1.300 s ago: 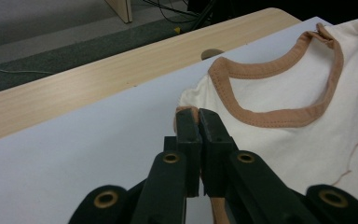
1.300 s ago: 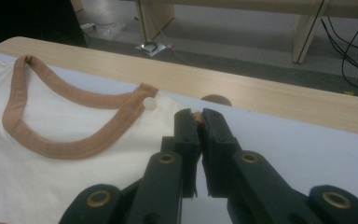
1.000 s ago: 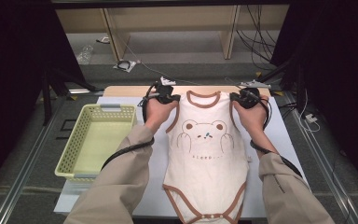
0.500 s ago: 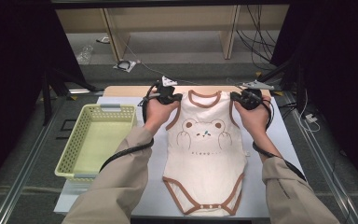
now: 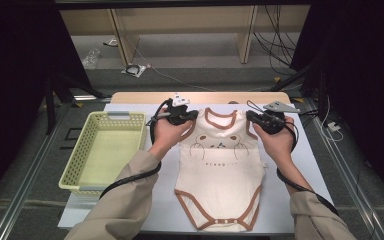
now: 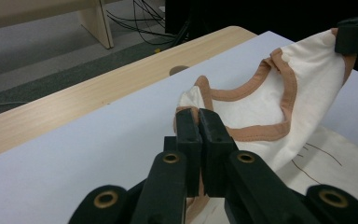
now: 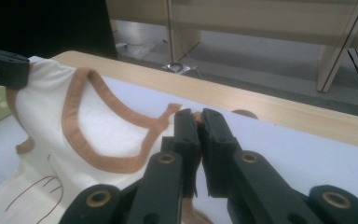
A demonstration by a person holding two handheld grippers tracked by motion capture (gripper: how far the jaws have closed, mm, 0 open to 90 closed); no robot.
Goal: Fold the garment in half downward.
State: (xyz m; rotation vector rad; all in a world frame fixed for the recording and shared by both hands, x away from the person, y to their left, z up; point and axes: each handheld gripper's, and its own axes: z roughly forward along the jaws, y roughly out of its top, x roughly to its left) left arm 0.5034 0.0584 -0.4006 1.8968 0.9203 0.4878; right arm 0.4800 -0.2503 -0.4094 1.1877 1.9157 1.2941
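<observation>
At bodysuit shoulders: left gripper (image 6: 199, 122) clamped on one strap, right gripper (image 7: 195, 122) on other. Bodysuit (image 5: 220, 175) front-up on white mat (image 5: 130, 205), beside basket (image 5: 105, 150). Step, likely: spreading flat. Next: even lowering, release.

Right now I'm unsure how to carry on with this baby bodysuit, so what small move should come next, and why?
Probably lower both shoulders to the table and let go. The left claw and right claw each pinch a shoulder of the bodysuit, its top is lifted, and the rest already lies flat.
</observation>
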